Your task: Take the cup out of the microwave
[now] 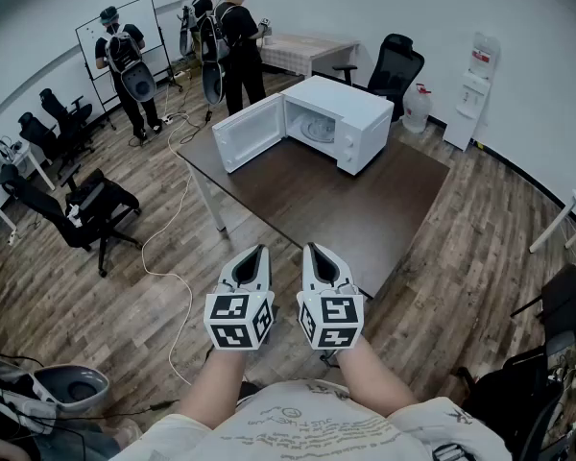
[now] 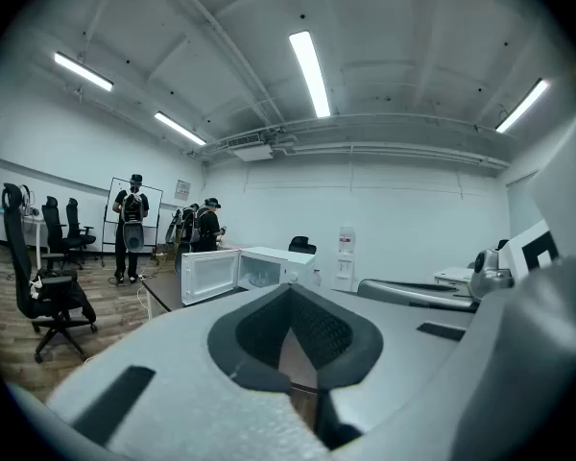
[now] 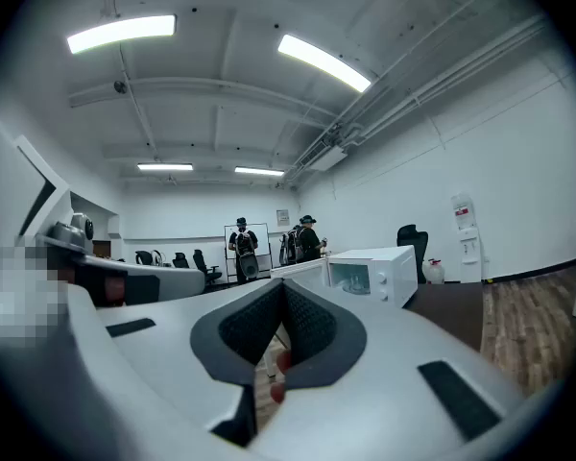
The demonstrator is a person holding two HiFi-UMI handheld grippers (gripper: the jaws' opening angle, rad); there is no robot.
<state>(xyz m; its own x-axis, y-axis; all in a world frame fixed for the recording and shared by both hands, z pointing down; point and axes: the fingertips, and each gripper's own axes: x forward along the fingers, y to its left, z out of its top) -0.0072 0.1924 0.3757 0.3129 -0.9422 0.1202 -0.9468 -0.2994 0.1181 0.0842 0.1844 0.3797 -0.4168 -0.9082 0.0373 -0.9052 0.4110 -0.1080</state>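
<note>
Head view: a boxy white microwave (image 1: 338, 121) stands at 12 o'clock on a dark, smooth brown table (image 1: 365, 209). Its flat door (image 1: 248, 133) is swung open toward 9 o'clock. A pale round form (image 1: 319, 129) lies in the cavity; whether it is the cup I cannot tell. At 6 o'clock, the left gripper (image 1: 256, 255) and right gripper (image 1: 314, 252) lie side by side, tapered grey shells pointing at the microwave.

Left gripper view: the left gripper's (image 2: 290, 291) ribbed black pads meet in a point, empty; the microwave (image 2: 259, 269) sits at 11 o'clock.

Right gripper view: the right gripper (image 3: 281, 286) is likewise closed and empty; the microwave (image 3: 374, 272) sits at 2 o'clock.
</note>
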